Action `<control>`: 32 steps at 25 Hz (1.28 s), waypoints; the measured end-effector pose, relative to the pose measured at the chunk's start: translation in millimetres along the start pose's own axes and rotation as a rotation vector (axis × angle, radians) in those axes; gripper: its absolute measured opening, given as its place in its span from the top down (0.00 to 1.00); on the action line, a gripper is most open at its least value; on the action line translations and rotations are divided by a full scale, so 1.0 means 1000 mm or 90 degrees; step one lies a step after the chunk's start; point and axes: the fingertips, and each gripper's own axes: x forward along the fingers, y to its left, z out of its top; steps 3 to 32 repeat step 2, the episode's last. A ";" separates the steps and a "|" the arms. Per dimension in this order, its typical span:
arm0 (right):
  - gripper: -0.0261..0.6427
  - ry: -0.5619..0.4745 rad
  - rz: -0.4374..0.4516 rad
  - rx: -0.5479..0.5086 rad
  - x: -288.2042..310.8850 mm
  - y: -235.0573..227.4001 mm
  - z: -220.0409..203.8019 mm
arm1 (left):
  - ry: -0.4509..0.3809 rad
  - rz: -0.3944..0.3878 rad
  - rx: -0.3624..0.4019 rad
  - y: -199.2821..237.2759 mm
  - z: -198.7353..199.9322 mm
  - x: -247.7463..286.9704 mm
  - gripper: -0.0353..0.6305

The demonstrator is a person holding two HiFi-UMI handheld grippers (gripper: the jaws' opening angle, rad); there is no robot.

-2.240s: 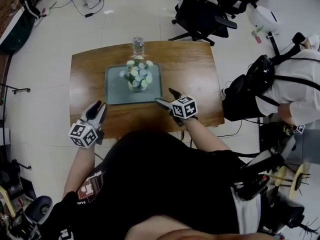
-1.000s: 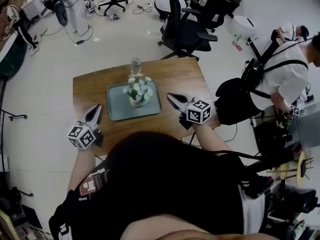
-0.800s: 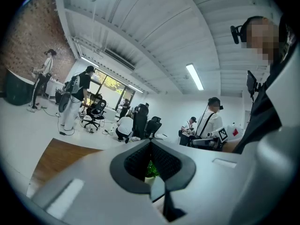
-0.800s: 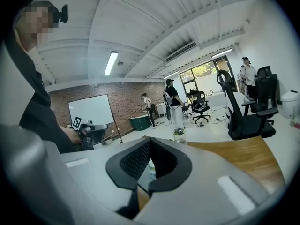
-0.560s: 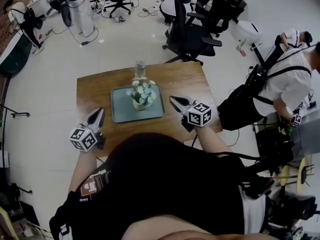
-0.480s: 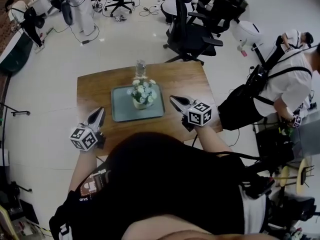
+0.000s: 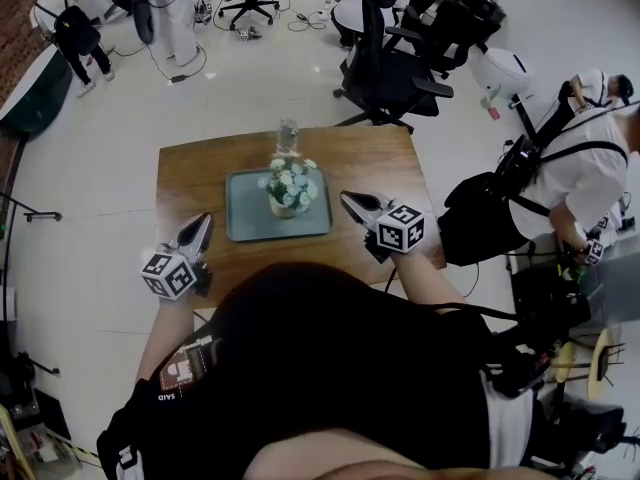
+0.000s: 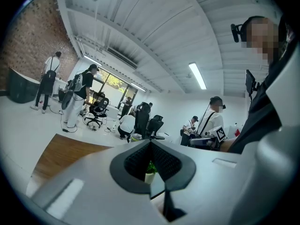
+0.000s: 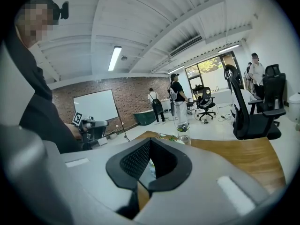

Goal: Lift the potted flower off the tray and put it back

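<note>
potted flower point(image 7: 289, 190), white and pale-blue blooms in a small cream pot, stands upright on the grey-green rectangular tray point(image 7: 246, 226), a bit right of the tray's centre. not lifted. the tray lies flat on the brown wooden table point(image 7: 185, 173).

left gripper point(image 7: 205, 218), grey with a marker cube, hovers off the tray's near-left corner, clear of it, tip aimed roughly along the tray's left edge. its jaws are pressed together with nothing between them. in the left gripper view the cream pot only shows through the notch behind the tips, well ahead.

right gripper point(image 7: 346, 198) is just off the tray's right edge, not touching it, tip pointing at the tray. its jaws are likewise closed tight and empty.

clear glass bottle point(image 7: 287, 136) stands upright just beyond the tray's far edge, behind the flower.

black office chair point(image 7: 395, 63) is on the white floor well past the tray's far-right side. a person in a white shirt with black straps point(image 7: 590, 168) is well off to the tray's right, beyond the table.
</note>
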 end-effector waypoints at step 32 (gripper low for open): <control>0.94 0.002 0.001 -0.002 0.001 0.000 0.000 | 0.000 0.000 0.000 0.001 0.000 0.000 0.94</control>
